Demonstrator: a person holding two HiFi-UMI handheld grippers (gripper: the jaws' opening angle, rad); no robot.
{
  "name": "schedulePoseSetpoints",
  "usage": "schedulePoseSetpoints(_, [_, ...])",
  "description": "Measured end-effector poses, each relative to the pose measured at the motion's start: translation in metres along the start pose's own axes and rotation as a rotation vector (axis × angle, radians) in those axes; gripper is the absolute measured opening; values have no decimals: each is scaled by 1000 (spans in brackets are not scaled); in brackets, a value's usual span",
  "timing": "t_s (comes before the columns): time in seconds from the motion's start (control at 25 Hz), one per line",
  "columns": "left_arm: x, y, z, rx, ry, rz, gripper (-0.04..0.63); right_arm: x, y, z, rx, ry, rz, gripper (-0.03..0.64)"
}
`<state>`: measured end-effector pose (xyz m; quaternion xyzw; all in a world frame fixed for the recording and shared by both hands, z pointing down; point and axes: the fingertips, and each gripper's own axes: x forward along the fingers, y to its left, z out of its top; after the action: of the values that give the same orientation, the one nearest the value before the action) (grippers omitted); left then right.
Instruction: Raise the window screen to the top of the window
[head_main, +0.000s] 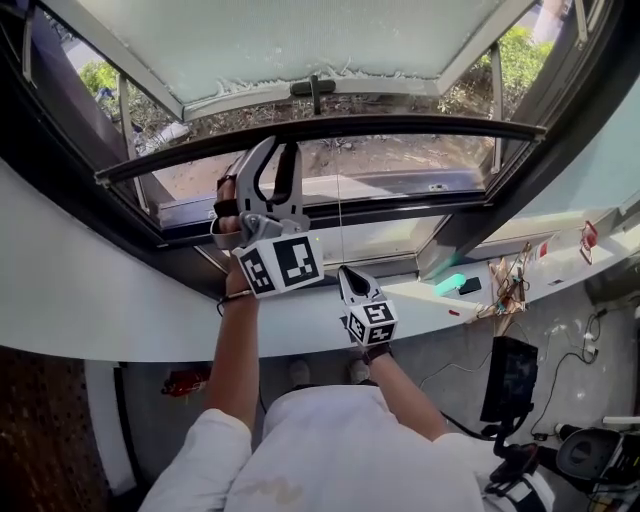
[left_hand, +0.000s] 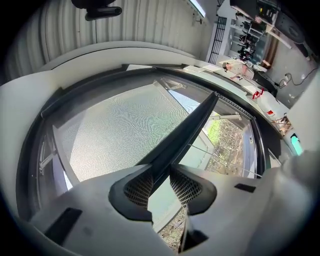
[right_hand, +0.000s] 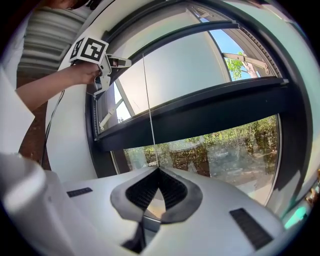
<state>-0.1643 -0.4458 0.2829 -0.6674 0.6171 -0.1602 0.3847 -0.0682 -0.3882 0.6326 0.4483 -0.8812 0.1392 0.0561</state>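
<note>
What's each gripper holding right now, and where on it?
Left gripper: the window screen's dark bar, clamped between its fingers. Right gripper: shut on the thin cord, at its lower end.

**No Legible Writing, Only Coded Marker Squares**

Finding no words, brand names or numbers sharp enough to read in any view. Showing only coded signs: black-and-white square markers sitting on the faces of the cube (head_main: 280, 265) of the left gripper (head_main: 283, 148), at the centre of the head view, and on the cube (head_main: 372, 322) of the right gripper (head_main: 347, 272), just to the lower right of it. Showing one such marker also at the upper left of the right gripper view, on the left gripper's cube. Forming blocky patterns, not letters or digits. Blurring any print on the small red-and-white item (head_main: 588, 236) at the right edge of the head view beyond reading.
</note>
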Motion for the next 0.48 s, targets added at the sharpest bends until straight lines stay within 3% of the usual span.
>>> schedulePoseSetpoints(0.32, [2,20,17,18,-31,44,81,2,16,23,-64,-34,41,2])
schedulePoseSetpoints(0.48, [5,28,22,24,-44,57,81,5,17,33,-27,-41,62,2])
